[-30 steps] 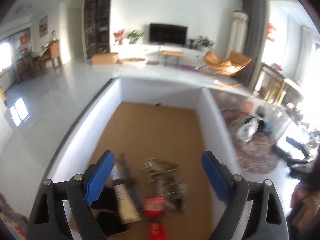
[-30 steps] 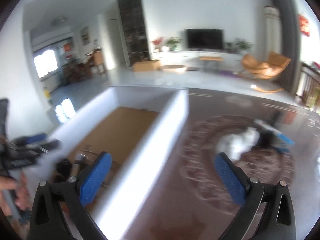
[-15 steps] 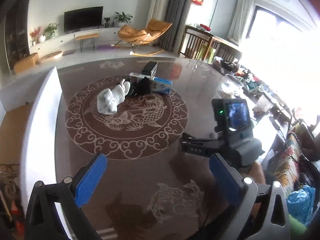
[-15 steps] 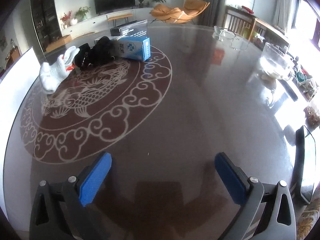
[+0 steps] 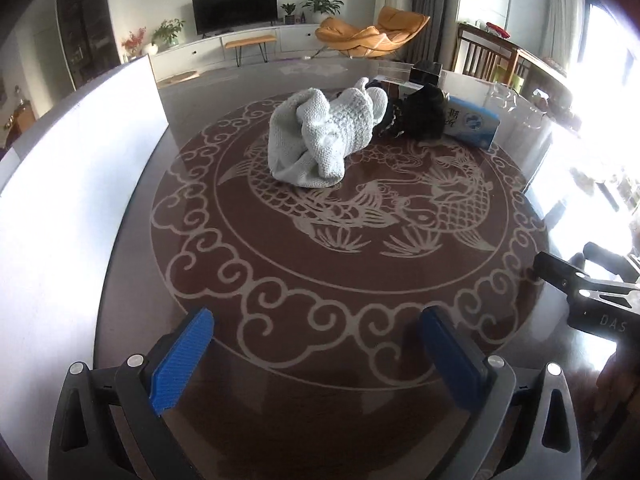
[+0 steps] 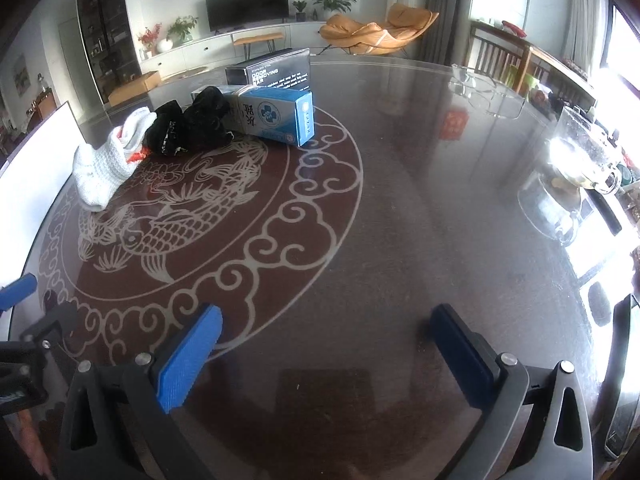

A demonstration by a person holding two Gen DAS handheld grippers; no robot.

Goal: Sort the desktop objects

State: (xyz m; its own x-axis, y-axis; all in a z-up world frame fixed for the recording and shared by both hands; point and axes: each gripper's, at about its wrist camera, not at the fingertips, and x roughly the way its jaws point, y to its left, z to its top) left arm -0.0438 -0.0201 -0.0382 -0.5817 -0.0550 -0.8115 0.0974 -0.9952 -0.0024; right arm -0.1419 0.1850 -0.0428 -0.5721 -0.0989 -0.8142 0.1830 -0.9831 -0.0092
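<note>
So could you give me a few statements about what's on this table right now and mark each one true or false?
1. Both grippers, left gripper and right gripper, are open and empty. True.
2. The white knitted cloth lies on the table. True.
3. The blue box stands alone at the table's near edge. False: it lies at the far side, against the black cloth.
4. The black box lies in front of the blue box. False: behind it.

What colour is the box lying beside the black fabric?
Blue and white box, with a cross-like round logo; clearest in the right wrist view.
</note>
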